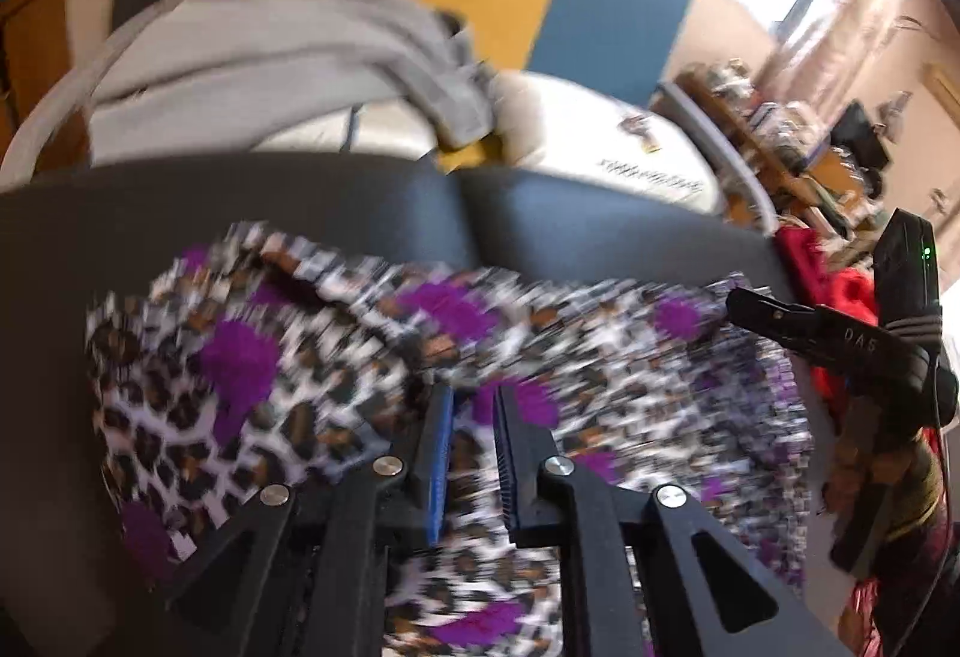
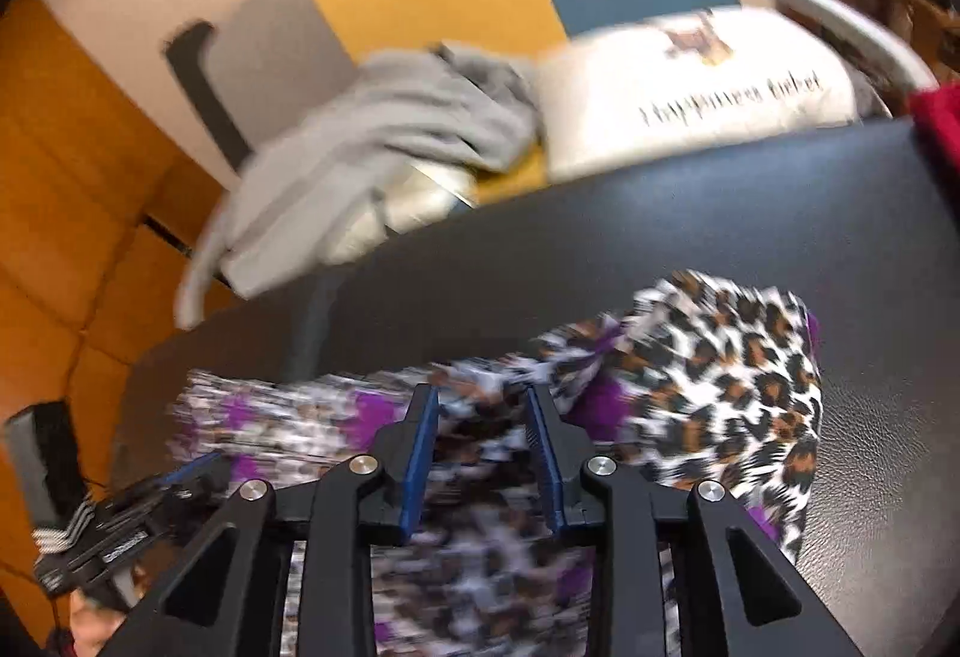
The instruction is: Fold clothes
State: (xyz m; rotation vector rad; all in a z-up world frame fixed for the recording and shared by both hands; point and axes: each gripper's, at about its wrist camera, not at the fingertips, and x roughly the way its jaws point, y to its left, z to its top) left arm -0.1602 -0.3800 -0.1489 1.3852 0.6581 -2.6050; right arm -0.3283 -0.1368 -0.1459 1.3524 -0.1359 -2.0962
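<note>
Two hand-held tools work over a leopard-print garment with purple blotches, spread across a dark leather-look bench during a clothes-folding session. In the left wrist view the left tool points steeply down at the cloth near the frame's centre, its blue-padded jaws a narrow gap apart with patterned fabric showing in the gap; the pads do not appear to be clamping it, though motion blur makes contact hard to rule out. At 3 o'clock in that view the right tool reaches in over the garment's far edge.

From the right wrist view, the right tool likewise hangs over the print, jaws somewhat apart above a bunched ridge of cloth, with no clear pinch visible. The garment's flatter, sharper section lies toward 3 o'clock, and the left tool appears at 8 o'clock beside the cloth's other end.

The tools sit at opposite ends of the garment, a placing that suits taking two edges at once so the piece can be lifted and doubled over evenly. Beyond the bench, at 11 to 12 o'clock, a grey garment is heaped beside a white lettered cushion, and a red cloth lies off the bench edge.
</note>
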